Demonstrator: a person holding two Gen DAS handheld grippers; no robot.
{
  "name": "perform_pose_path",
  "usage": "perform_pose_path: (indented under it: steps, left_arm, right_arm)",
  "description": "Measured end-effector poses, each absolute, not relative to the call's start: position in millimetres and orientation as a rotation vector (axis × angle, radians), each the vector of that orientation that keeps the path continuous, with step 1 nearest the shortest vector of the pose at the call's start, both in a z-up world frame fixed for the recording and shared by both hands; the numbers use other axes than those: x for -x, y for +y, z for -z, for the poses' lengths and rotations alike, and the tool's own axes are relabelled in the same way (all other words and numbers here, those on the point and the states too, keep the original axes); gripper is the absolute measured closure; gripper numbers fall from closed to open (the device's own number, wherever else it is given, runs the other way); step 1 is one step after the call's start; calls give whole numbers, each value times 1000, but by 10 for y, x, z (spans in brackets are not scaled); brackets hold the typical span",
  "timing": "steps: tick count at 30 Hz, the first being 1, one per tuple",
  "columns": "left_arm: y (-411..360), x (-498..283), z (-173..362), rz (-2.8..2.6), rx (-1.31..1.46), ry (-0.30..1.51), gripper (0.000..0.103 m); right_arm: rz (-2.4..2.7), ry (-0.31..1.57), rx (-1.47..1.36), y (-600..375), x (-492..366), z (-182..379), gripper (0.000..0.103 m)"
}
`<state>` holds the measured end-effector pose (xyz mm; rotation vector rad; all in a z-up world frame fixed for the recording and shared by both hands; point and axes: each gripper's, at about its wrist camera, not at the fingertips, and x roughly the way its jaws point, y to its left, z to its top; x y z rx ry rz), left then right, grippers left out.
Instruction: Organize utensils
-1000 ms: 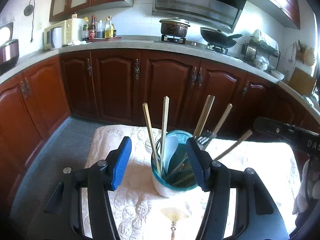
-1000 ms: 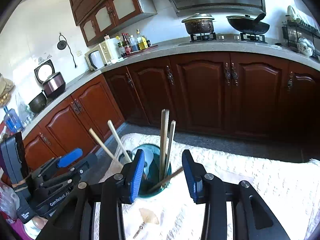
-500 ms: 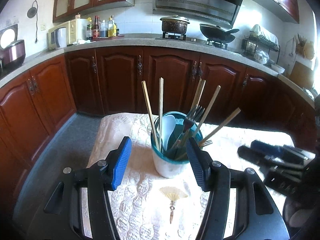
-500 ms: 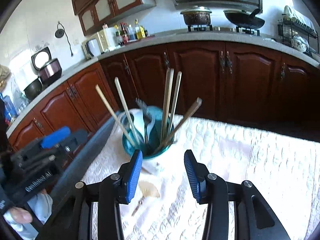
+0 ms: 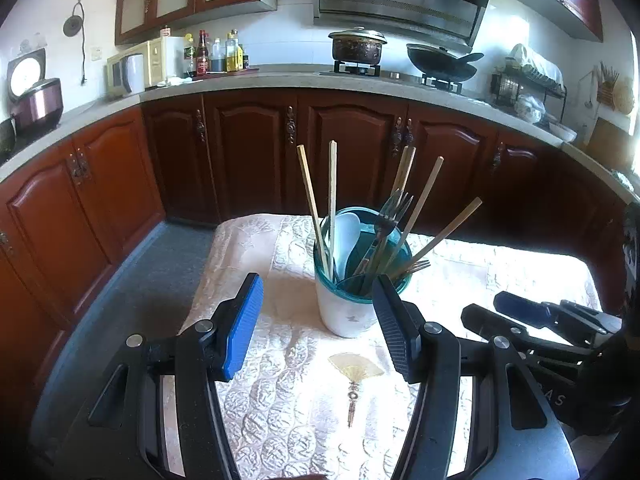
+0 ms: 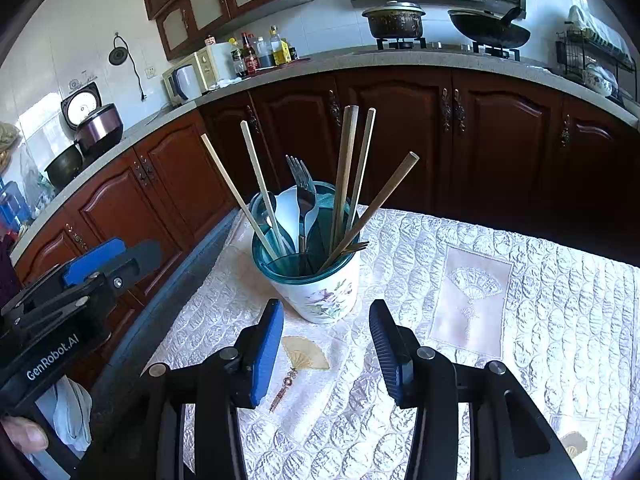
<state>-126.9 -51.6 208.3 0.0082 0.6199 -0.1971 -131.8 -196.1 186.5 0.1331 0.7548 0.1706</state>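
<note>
Quilted desk [image 6: 520,300]; utensil cup [image 6: 320,284] upright, just beyond right tongs [image 6: 326,344], nearer than left tongs [image 5: 318,326]; both agape, empty.

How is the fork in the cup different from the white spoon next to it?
The fork is dark metal with thin prongs; the white spoon is pale with a smooth rounded bowl. The fork's head rises above the holder's teal rim, while the white spoon sits lower, barely above it. Both stand head-up in the same holder among wooden chopsticks.
</note>
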Motion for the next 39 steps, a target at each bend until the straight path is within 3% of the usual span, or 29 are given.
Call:
perform_pose_path:
  steps: [39]
  left_arm:
    - [-526, 1279, -2058, 188, -20, 629, 46]
  right_arm:
    - [-187, 762, -120, -1905, 1274, -1858, 58]
